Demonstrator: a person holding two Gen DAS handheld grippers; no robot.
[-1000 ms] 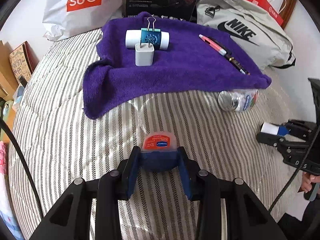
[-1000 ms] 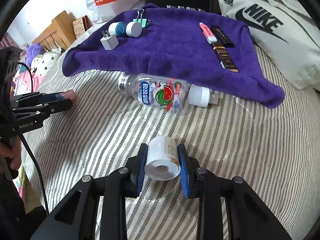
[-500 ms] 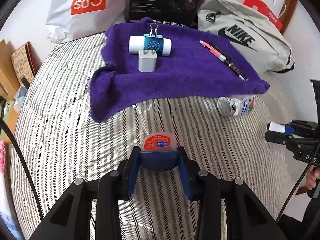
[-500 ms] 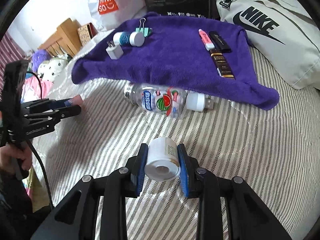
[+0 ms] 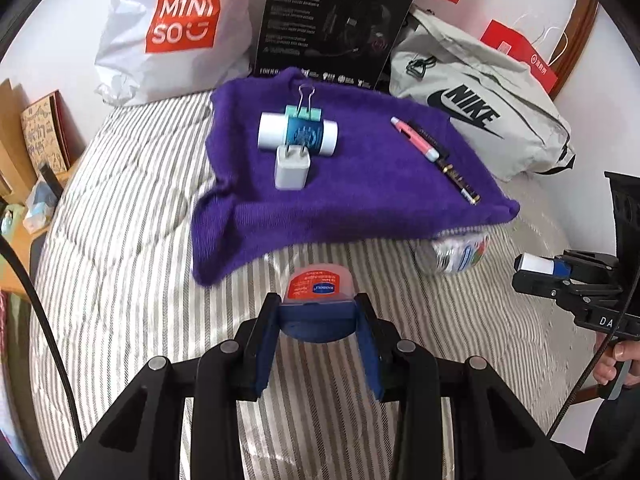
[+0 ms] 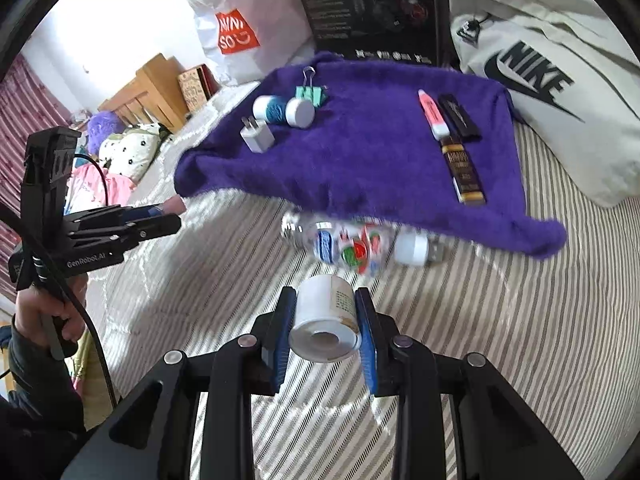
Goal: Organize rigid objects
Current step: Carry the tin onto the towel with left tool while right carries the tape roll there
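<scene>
My left gripper (image 5: pixel 316 316) is shut on a small tub with a blue lid and red label (image 5: pixel 318 294), held above the striped bed. My right gripper (image 6: pixel 325 320) is shut on a white cylindrical bottle (image 6: pixel 326 320). A purple towel (image 5: pixel 352 184) lies ahead with a white charger (image 5: pixel 292 168), a blue-and-white tube (image 5: pixel 298 134), a green binder clip (image 5: pixel 304 110), a pink pen (image 5: pixel 414 138) and a dark pen (image 5: pixel 456 176). The towel also shows in the right wrist view (image 6: pixel 360 148). A clear plastic bottle (image 6: pixel 340 244) and a white USB plug (image 6: pixel 416 248) lie at its near edge.
A Miniso bag (image 5: pixel 172 36), a black box (image 5: pixel 336 20) and a grey Nike bag (image 5: pixel 480 108) line the far edge of the bed. A wooden nightstand (image 6: pixel 148 92) and plush toys (image 6: pixel 120 144) are to the left.
Both grippers have risen and pulled back a little while keeping their objects. The towel and its items appear farther away and lower in view.
</scene>
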